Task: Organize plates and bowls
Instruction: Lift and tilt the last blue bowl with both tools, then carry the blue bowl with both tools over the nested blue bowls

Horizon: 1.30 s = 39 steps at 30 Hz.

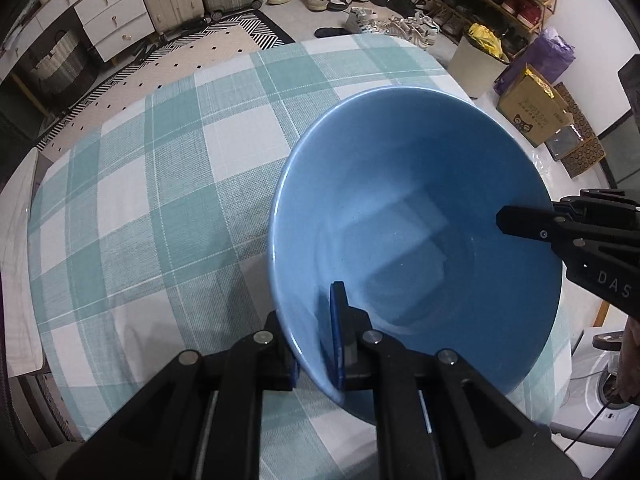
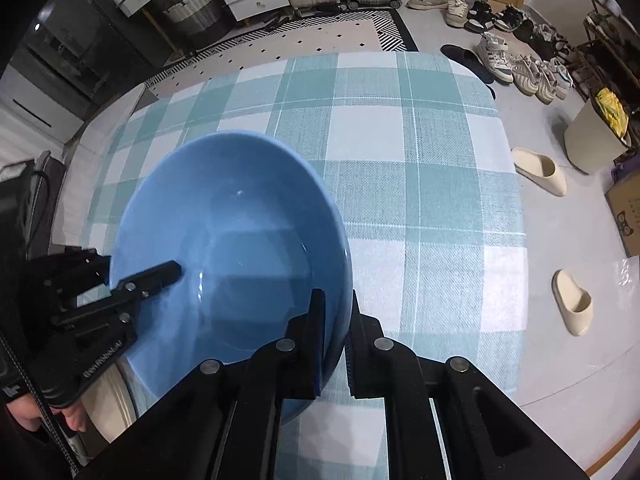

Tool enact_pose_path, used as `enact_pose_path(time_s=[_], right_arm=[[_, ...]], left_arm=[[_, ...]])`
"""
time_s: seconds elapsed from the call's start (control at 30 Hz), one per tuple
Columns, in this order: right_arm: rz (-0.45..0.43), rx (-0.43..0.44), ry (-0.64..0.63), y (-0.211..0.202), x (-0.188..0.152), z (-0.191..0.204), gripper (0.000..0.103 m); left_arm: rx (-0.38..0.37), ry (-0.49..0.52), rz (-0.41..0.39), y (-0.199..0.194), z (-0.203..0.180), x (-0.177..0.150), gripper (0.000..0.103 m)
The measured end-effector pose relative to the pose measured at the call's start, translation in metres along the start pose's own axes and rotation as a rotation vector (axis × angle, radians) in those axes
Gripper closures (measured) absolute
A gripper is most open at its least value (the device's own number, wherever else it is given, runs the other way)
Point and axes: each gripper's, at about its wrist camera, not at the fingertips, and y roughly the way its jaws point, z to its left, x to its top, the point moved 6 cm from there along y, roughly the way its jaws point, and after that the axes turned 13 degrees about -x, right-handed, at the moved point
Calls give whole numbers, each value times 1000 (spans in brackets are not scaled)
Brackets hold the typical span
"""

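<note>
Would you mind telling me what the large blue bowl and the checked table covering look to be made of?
The large blue bowl looks like glazed ceramic: smooth, glossy, with soft window reflections inside; hard plastic cannot be excluded. The teal-and-white checked tablecloth looks like woven fabric with a matte finish, its thread grain showing; a textured vinyl is possible.
</note>
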Motion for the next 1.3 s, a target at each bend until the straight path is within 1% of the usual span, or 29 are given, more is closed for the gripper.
enact_pose_path(time_s=[0.1,0.33,0.47,0.83,0.93,1.07,1.23,1.3], right_arm=[[-8,3,-10,-14,-7,2,95],[-46,7,-1,-56,-26,2,95],[-62,-11,-9,-80,-45,5,95],[-111,-41,-25,-132,-106,19,95],[-117,-45,-33,-140,-121,25,95],[-116,-43,-33,-145,-142,30,95],[-80,-29,-30,-135,-170,36,95],[-72,-33,-33,-130,-180,39,95]], left_arm=[[-7,5,2,-10,-6,-5,93],[3,34,-29,-42,-29,-22,93],[9,50,-42,-58,-42,-38,92],[9,62,-68,-81,-65,-90,92],[22,78,-74,-86,-71,-106,91],[19,95,-78,-87,-78,-131,90],[12,97,-69,-78,-83,-158,89],[13,99,-50,-70,-83,-168,88]])
